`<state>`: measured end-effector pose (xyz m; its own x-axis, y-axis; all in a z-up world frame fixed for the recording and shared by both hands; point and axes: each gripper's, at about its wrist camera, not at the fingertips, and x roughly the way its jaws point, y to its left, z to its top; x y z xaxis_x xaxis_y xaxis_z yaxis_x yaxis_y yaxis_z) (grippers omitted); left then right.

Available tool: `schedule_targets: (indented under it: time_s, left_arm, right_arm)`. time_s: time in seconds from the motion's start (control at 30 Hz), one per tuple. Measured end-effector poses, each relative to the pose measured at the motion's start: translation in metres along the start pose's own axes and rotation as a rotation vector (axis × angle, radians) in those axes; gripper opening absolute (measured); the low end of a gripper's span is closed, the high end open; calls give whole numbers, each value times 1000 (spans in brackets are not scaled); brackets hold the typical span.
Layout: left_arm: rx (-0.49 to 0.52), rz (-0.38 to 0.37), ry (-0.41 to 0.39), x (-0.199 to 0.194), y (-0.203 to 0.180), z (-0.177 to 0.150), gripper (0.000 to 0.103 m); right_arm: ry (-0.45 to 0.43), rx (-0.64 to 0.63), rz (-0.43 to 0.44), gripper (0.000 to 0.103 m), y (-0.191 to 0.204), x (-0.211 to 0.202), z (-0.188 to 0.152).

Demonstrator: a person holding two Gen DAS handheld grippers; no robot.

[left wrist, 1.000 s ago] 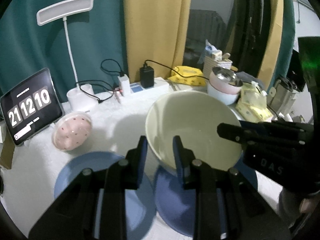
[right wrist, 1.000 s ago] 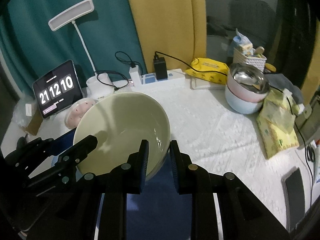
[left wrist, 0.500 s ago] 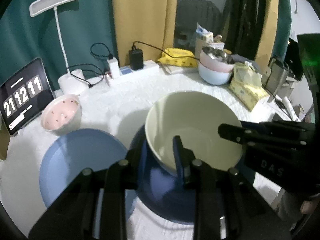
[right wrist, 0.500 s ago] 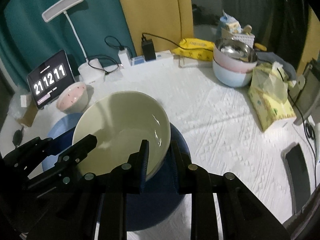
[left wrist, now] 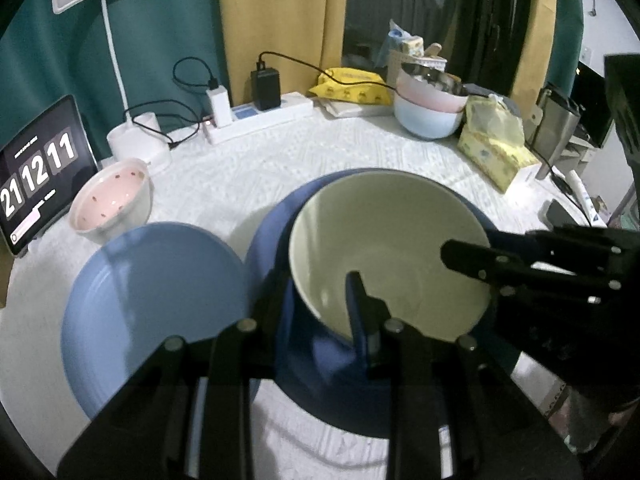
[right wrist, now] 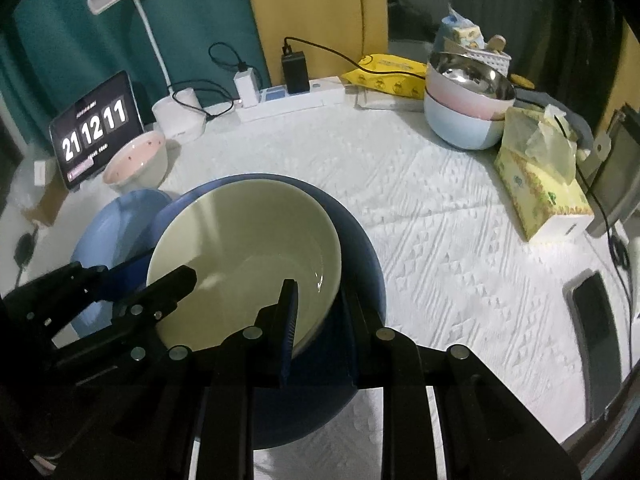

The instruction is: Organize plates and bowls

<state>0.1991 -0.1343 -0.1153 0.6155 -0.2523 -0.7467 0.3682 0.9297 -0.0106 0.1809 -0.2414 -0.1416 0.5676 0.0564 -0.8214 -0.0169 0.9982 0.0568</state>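
Note:
A cream bowl sits inside a dark blue plate on the white tablecloth; it also shows in the right wrist view with the plate. My left gripper is shut on the bowl's near rim, one finger inside and one outside. My right gripper is shut on the bowl's right rim in the same way. A light blue plate lies left of the dark one. A pink dotted bowl stands behind it.
Stacked pink and blue bowls with a steel one stand at the back right by a tissue pack. A clock tablet, lamp base, power strip and phone line the edges.
Both grippers have lowered the cream bowl onto the dark blue plate. The views now look down on the table more steeply.

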Motion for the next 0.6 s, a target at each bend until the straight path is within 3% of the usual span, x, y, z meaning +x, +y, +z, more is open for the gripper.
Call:
schedule_targets:
  time_s: [0.23, 0.6]
  left_arm:
    - [17, 3, 1, -1, 1, -5, 28]
    - [-20, 3, -36, -18, 16, -1, 31]
  right_arm:
    - [-33, -129, -67, 23, 15, 3, -1]
    - [-89, -132, -105, 26, 5, -13, 14]
